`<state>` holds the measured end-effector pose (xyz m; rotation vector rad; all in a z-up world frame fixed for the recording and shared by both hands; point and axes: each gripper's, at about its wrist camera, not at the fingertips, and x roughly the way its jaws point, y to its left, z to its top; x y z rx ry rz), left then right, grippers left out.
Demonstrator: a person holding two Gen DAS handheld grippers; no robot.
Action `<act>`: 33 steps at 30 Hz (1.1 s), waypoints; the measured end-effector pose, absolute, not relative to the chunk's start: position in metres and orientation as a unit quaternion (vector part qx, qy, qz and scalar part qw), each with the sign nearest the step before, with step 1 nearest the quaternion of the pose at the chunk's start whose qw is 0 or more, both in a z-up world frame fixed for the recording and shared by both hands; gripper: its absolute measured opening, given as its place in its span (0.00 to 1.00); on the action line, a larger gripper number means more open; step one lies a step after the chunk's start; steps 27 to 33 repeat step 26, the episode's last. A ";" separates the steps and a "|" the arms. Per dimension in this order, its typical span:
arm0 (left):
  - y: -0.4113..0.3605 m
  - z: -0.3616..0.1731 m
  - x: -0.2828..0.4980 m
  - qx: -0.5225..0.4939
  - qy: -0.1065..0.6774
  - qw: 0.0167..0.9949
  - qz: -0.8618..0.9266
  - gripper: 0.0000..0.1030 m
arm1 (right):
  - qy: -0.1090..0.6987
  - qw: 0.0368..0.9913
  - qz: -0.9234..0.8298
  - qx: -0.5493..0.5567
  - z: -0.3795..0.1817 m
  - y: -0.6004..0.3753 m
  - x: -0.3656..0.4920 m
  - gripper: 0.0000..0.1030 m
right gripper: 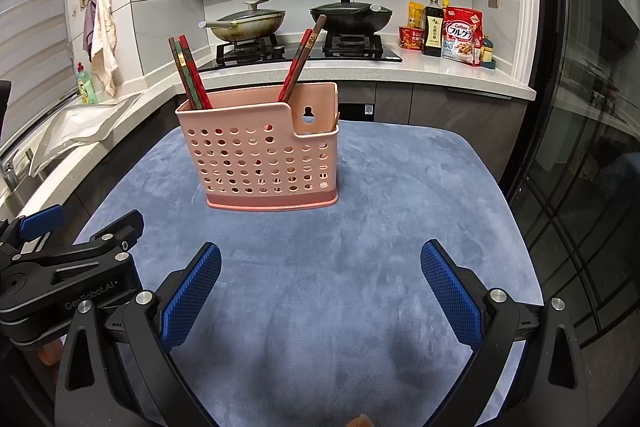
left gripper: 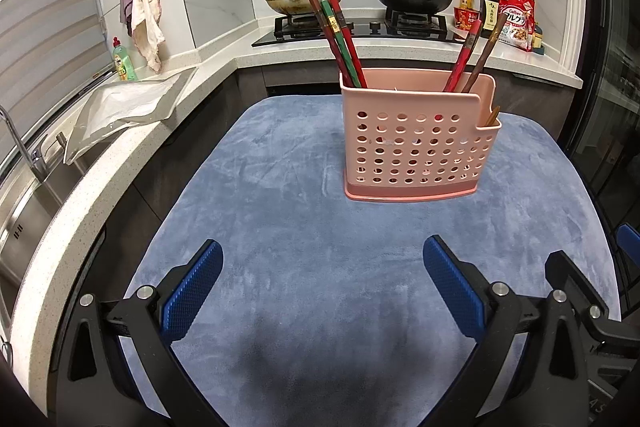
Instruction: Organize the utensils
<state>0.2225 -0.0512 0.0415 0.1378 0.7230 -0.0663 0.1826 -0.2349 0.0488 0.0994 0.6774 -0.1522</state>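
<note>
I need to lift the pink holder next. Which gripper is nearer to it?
Neither clearly. The left gripper faces the pink holder from its front-left, the right gripper from its front-right.

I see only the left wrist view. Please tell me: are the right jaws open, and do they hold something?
Observer: The right gripper has its jaws wide open, with nothing between them. It is over the blue cloth.
Operator: Thank you. Has the holder any hole for hanging? I cannot find one here.
Observer: Yes. The holder has a keyhole-shaped hole in its back wall, above the low right corner.
</note>
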 end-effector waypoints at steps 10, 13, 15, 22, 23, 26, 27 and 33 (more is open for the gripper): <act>-0.052 0.042 0.222 0.067 0.353 0.933 -0.032 0.93 | 0.331 0.939 -0.075 0.048 0.049 -0.235 0.183 0.94; -0.052 0.042 0.222 0.067 0.353 0.933 -0.032 0.93 | 0.331 0.939 -0.075 0.048 0.049 -0.235 0.183 0.94; -0.052 0.041 0.223 0.067 0.352 0.933 -0.032 0.93 | 0.331 0.939 -0.075 0.048 0.049 -0.234 0.183 0.94; -0.052 0.041 0.224 0.064 0.352 0.933 -0.031 0.93 | 0.333 0.939 -0.075 0.047 0.048 -0.237 0.186 0.94; -0.053 0.041 0.225 0.064 0.352 0.933 -0.031 0.93 | 0.334 0.939 -0.076 0.047 0.047 -0.238 0.187 0.94; -0.053 0.039 0.228 0.062 0.354 0.933 -0.033 0.93 | 0.335 0.938 -0.076 0.047 0.047 -0.241 0.190 0.94; -0.053 0.039 0.228 0.062 0.354 0.933 -0.033 0.93 | 0.335 0.938 -0.076 0.047 0.047 -0.241 0.190 0.94; -0.053 0.039 0.228 0.062 0.354 0.933 -0.033 0.93 | 0.335 0.938 -0.076 0.047 0.047 -0.241 0.190 0.94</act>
